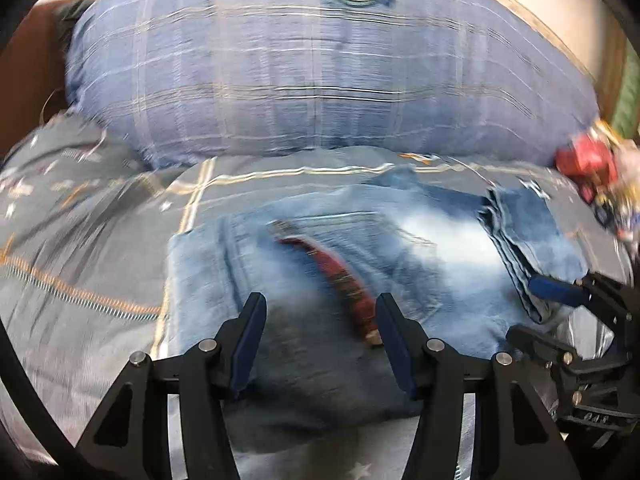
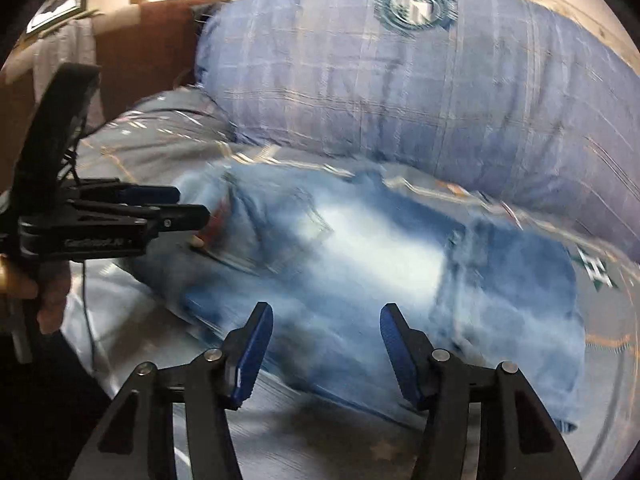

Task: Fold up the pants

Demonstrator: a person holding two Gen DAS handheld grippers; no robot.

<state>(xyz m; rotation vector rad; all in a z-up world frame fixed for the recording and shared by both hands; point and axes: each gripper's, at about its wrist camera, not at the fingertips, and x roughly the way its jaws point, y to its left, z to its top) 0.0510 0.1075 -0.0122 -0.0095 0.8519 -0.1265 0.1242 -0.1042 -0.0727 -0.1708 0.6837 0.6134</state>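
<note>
Light blue jeans (image 1: pixel 320 264) lie folded into a compact bundle on the bed, with a red-brown belt (image 1: pixel 340 276) curving across the top. My left gripper (image 1: pixel 320 312) is open and empty just above the bundle's near edge. My right gripper (image 2: pixel 326 320) is open and empty over the near side of the jeans (image 2: pixel 380 272). The right gripper shows at the right edge of the left wrist view (image 1: pixel 560 308), beside the bundle's stacked hem edges. The left gripper shows at the left of the right wrist view (image 2: pixel 188 204). Both views are motion-blurred.
A big blue plaid pillow (image 1: pixel 320 68) lies right behind the jeans, against a light wall. The grey-blue patterned bedsheet (image 1: pixel 80 240) spreads to the left. A red and white object (image 1: pixel 592 168) sits at the far right. A brown headboard (image 2: pixel 160 40) stands at the left.
</note>
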